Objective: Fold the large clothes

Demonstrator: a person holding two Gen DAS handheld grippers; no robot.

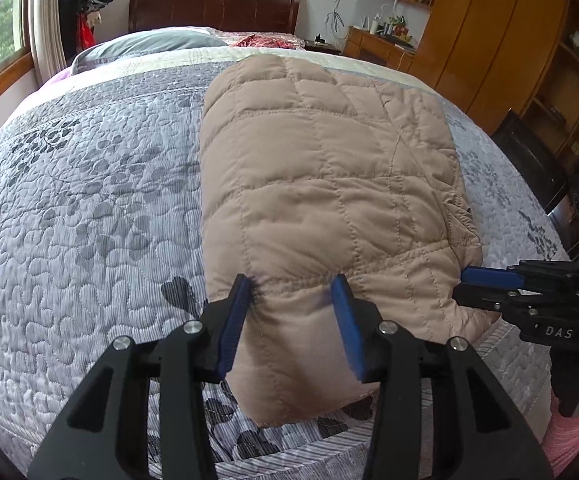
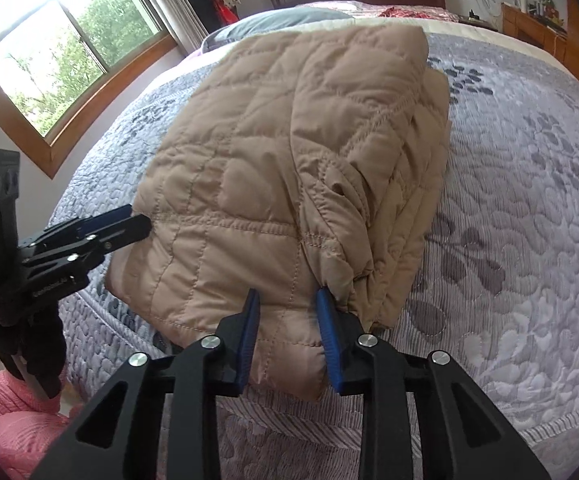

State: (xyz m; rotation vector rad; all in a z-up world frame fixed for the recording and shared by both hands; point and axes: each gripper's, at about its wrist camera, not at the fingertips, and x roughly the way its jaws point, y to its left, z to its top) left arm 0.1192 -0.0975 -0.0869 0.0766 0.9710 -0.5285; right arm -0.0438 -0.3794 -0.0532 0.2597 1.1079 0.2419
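Observation:
A tan quilted jacket point(image 1: 321, 184) lies folded into a long narrow stack on the bed; it also shows in the right wrist view point(image 2: 273, 152). My left gripper point(image 1: 293, 284) straddles the stack's near left end, its blue pads point(image 1: 233, 320) pressed into the fabric. My right gripper point(image 2: 287, 300) straddles the near right end, where the layered edges bunch up. Each gripper shows from the side in the other view, the right point(image 1: 489, 284) and the left point(image 2: 121, 220), both at the jacket's near edge.
The bed carries a grey-lilac quilted cover point(image 1: 89, 200) with a leaf pattern. Pillows and a dark headboard point(image 1: 213, 8) are at the far end. Wooden wardrobes point(image 1: 509, 40) stand on the right and a window point(image 2: 61, 52) on the left. A pink garment point(image 2: 5, 420) is at the bed's near edge.

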